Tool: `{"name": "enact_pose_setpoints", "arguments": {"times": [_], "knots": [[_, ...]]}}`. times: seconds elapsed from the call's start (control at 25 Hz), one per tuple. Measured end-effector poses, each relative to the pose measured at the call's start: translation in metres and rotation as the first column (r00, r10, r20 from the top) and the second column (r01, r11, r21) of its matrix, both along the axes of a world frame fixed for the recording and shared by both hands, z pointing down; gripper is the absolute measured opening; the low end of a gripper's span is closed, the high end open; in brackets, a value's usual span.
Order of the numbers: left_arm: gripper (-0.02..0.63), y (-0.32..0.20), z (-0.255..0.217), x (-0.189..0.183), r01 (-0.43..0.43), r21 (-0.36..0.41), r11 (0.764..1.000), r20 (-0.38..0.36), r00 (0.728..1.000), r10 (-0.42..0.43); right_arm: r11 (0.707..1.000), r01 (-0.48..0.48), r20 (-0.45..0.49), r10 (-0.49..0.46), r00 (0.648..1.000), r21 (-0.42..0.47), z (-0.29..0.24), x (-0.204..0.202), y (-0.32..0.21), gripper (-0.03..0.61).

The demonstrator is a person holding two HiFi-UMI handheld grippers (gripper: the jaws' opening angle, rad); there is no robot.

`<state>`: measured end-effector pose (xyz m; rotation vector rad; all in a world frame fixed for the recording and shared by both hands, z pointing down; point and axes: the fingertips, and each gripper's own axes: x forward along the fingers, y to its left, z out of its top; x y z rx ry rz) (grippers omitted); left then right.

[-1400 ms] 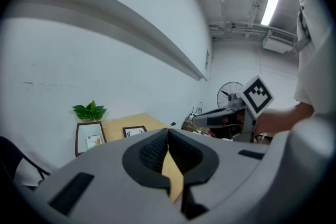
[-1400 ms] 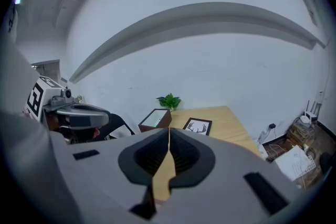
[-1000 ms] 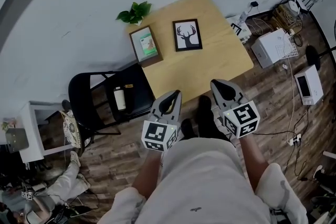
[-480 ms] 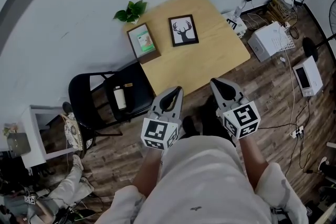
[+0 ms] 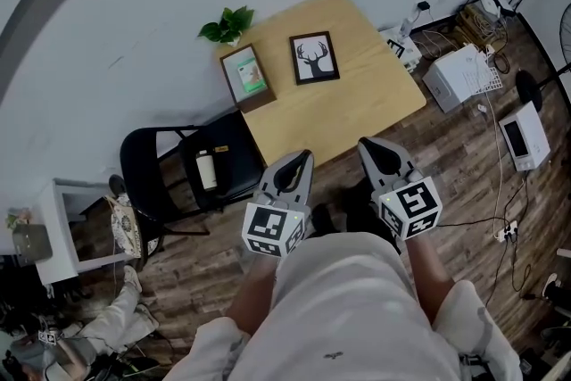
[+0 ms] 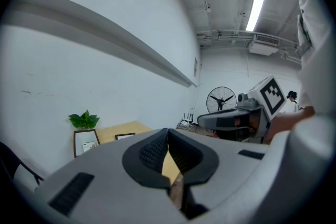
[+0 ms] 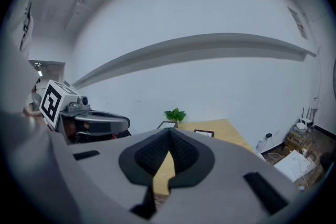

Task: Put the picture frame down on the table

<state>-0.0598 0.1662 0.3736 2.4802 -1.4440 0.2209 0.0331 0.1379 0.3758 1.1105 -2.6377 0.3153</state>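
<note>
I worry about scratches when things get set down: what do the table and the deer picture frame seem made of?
The table: light wood or wood-look laminate, judging by its even pale yellow, smooth matte top. The deer picture frame: thin, near-black border, painted wood or plastic; the look leaves that open. No glare shows whether glass covers the print.

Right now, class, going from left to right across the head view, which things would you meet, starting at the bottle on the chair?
bottle → green picture frame → deer picture frame → white box on the floor → flat white device. The plant is left out because it overlaps the green frame.
</note>
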Motion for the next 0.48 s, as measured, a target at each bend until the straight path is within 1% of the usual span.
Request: {"name": "enact_pose_setpoints", "arguments": {"times": [0.48], "knots": [[0.006,-0.0007,-0.0025,-0.0011,0.009,0.002,1.0,-0.01,1.0,-0.009,1.0,0.005,-0.011,-0.005,1.0,0.006,-0.005,-0.0024,-0.0006,-0.002]]}}
